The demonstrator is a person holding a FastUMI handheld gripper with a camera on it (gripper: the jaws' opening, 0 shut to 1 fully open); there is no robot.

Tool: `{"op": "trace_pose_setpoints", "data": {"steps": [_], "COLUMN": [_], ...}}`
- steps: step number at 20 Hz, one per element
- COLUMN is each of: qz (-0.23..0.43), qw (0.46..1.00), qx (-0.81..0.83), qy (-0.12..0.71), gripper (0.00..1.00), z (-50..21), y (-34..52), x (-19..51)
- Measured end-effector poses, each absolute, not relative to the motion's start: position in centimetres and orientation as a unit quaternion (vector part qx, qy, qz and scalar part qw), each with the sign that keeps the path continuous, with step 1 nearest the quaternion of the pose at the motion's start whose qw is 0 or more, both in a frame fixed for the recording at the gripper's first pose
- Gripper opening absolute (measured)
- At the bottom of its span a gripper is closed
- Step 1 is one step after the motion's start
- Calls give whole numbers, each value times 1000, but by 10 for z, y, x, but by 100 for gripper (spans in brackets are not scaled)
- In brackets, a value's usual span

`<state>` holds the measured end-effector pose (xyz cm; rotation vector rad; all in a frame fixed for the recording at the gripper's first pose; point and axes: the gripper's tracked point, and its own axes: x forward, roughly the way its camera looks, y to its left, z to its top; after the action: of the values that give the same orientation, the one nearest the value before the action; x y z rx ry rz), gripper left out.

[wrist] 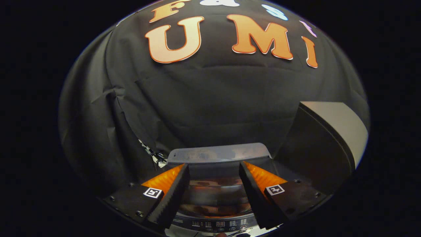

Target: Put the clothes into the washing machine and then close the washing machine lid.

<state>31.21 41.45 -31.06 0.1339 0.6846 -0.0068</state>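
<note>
One large grey block (335,131) stands to the right beyond the gripper, against the black cloth wall. Ahead and below sits the washing machine (217,197), its translucent lid (218,153) raised upright just past the fingertips, its drum open between them. No clothes can be made out. The lid looks light, stiff and smooth, likely best pushed at its top edge. The gripper (213,171) has its fingers apart, holding nothing. Control-panel markings are too small to read.
</note>
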Motion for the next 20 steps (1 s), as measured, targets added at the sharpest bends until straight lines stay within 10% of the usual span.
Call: {"op": "trace_pose_setpoints", "data": {"steps": [20], "qz": [9], "qw": [971], "qx": [71], "qy": [226], "gripper": [98], "z": [-154], "y": [366], "x": [252]}}
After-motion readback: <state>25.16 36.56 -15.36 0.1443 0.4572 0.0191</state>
